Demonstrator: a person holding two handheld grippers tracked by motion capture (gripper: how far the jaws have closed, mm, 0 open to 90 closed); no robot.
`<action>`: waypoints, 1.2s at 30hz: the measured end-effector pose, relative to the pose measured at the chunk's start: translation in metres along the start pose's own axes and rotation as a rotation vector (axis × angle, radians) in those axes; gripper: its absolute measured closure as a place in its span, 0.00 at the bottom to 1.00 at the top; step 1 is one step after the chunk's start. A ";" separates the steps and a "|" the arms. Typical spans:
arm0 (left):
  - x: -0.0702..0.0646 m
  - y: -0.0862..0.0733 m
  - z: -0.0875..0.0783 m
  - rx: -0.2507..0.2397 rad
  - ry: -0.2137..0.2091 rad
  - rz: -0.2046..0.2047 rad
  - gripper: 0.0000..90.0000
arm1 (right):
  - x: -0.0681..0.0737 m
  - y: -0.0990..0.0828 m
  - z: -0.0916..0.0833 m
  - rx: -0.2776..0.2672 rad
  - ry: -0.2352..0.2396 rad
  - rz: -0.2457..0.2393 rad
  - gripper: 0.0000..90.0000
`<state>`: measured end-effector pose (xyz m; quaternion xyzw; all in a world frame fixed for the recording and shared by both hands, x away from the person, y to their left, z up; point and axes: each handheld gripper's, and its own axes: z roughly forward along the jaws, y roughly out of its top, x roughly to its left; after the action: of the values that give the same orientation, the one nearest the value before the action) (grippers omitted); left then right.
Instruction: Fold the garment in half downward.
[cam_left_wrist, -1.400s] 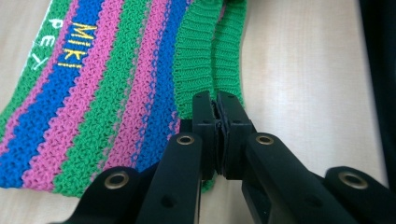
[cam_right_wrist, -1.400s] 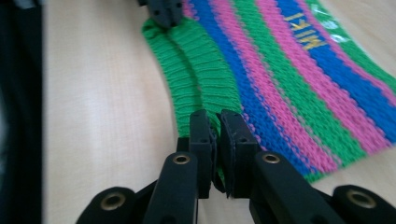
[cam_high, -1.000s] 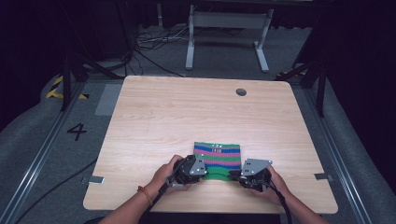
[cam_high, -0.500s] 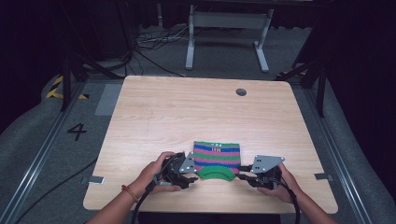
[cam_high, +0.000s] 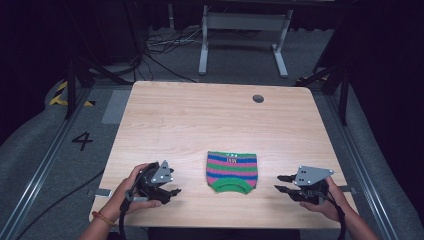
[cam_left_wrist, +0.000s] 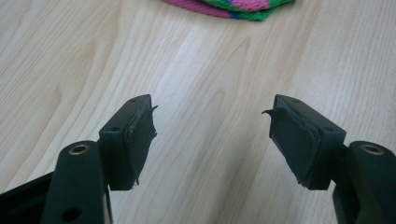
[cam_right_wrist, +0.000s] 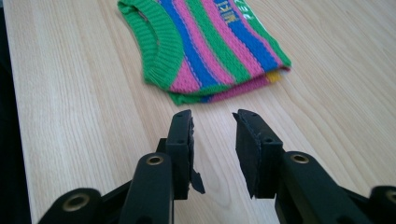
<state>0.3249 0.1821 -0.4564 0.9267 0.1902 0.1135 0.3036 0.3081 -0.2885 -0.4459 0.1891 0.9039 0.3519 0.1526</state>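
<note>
Both hand-held grippers have drawn away from the striped knitted garment (cam_high: 231, 171) since the earlier frames, when they sat against its left and right edges; each now rests apart from it on the bench (cam_high: 200, 120). High view: the garment lies flat and folded near the front edge of the bench, its green ribbed collar on the side toward the person, with bands of green, pink and blue across it and a small line of lettering near the far edge. Left hand-held gripper (cam_high: 171, 191): held in the person's left hand (cam_high: 131, 192) to the left of the garment, near it but not touching, jaws spread and pointing toward it, nothing between them. Right hand-held gripper (cam_high: 281, 183): held in the right hand (cam_high: 327, 202) to the right of the garment, likewise apart from it, jaws parted by a narrower gap and empty. Left gripper view: the two black jaws stand wide apart over bare wood, worn pads (cam_left_wrist: 140, 135) facing each other, with the garment's edge at the top of the frame. Right gripper view: the jaws stand partly apart, the garment beyond their tips, its collar opening to the left and a yellow patch at its folded corner. A round hole (cam_high: 258, 98) sits in the bench well beyond the garment, near the far edge.
</note>
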 end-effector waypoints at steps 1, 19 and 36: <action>0.001 -0.002 -0.001 -0.002 0.004 -0.007 0.33 | -0.001 -0.003 -0.001 0.003 -0.008 0.004 0.72; 0.023 -0.043 -0.009 -0.015 0.054 -0.136 0.30 | -0.028 -0.067 -0.021 -0.012 -0.132 0.201 0.42; 0.029 -0.091 -0.020 -0.083 0.065 -0.310 0.24 | -0.029 -0.105 -0.020 0.005 -0.152 0.350 0.26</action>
<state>0.3187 0.2724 -0.4929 0.8688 0.3359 0.1027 0.3491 0.3014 -0.3842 -0.5004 0.3698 0.8440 0.3555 0.1564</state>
